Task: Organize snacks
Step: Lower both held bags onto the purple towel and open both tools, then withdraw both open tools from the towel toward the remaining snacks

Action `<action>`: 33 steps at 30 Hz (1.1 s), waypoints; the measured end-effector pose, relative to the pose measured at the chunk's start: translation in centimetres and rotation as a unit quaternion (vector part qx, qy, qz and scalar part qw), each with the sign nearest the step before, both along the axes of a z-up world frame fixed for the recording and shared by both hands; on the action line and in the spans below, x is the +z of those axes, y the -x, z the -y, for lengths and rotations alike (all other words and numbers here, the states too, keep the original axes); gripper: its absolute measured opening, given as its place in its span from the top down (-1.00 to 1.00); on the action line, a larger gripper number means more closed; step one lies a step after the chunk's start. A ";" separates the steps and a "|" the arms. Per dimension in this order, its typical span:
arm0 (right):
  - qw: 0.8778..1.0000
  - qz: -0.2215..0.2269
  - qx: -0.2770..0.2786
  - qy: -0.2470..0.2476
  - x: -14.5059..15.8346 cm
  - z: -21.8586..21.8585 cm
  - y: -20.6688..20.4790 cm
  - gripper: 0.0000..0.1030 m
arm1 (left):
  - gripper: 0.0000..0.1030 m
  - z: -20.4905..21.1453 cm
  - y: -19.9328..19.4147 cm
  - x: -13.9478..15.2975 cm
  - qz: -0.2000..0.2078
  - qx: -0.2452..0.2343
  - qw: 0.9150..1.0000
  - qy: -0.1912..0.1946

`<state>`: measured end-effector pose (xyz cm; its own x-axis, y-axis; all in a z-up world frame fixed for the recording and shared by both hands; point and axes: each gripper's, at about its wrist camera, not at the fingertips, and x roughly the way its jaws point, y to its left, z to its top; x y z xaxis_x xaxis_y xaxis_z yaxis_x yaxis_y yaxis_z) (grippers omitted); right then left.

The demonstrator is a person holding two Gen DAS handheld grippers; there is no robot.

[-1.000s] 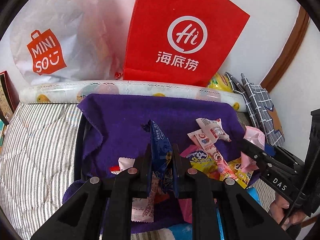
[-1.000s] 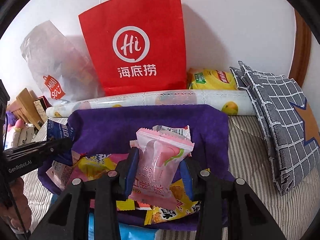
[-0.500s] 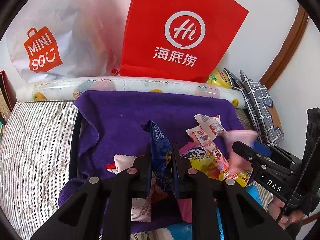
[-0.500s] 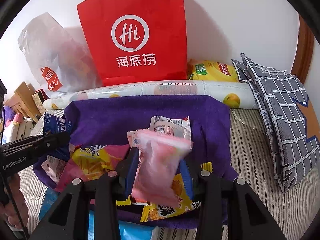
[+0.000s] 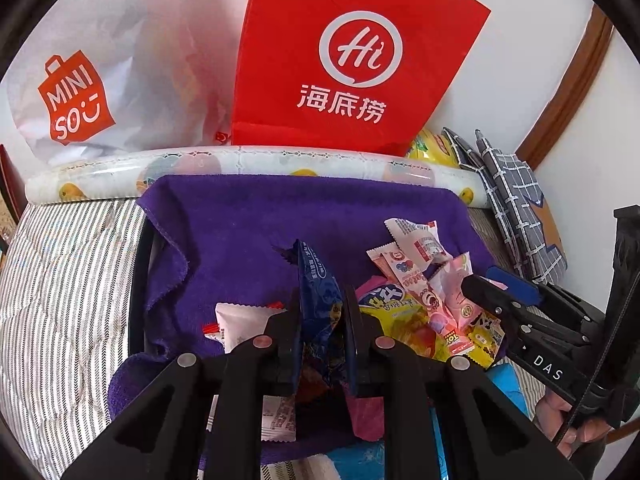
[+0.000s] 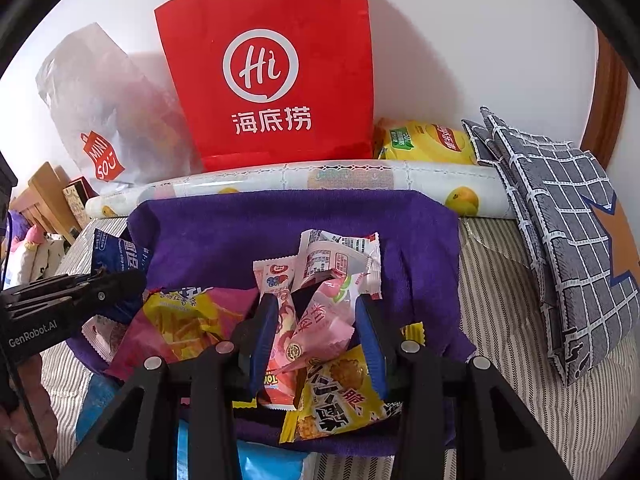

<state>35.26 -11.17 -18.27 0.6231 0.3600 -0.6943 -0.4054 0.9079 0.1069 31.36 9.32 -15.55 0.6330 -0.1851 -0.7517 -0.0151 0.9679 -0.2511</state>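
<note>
Blue snack packet (image 5: 318, 300) upright, long axis vertical, clamped in left gripper (image 5: 322, 320)

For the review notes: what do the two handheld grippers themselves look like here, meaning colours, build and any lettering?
Both are matte black plastic with angular linkage arms and silver pivot pins. The right gripper has blue pads on its fingers, and its side reads DAS in white. The left gripper has dark pads, and its side reads GenRobot.AI. A thin black cable runs beside each handle. No sleeve shows.

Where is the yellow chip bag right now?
In the right wrist view, the yellow chip bag sits at the back against the wall, between the red paper bag and the grey checked cushion.
</note>
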 end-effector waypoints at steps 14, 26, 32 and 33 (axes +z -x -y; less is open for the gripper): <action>1.000 -0.008 -0.001 0.005 -0.4 0.1 -0.1 0.25 | 0.59 0.0 -0.2 -0.3 -0.009 0.000 1.000 -0.001; 1.000 -0.005 -0.012 -0.019 0.3 1.3 0.2 0.16 | 0.05 -0.1 -0.2 0.2 -0.018 0.006 1.000 -0.003; 0.999 -0.009 -0.032 -0.032 2.2 2.2 0.8 0.08 | 0.02 0.1 0.2 1.5 -0.013 0.023 0.999 -0.025; 0.999 -0.007 -0.033 -0.031 2.7 2.3 1.1 0.01 | 0.01 0.1 0.4 1.8 -0.010 0.026 0.999 -0.026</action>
<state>34.11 -13.49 -15.60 0.6366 0.3615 -0.6812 -0.3435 0.9238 0.1693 30.99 9.24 -13.77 0.6261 -0.1130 -0.7715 -0.0705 0.9772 -0.2003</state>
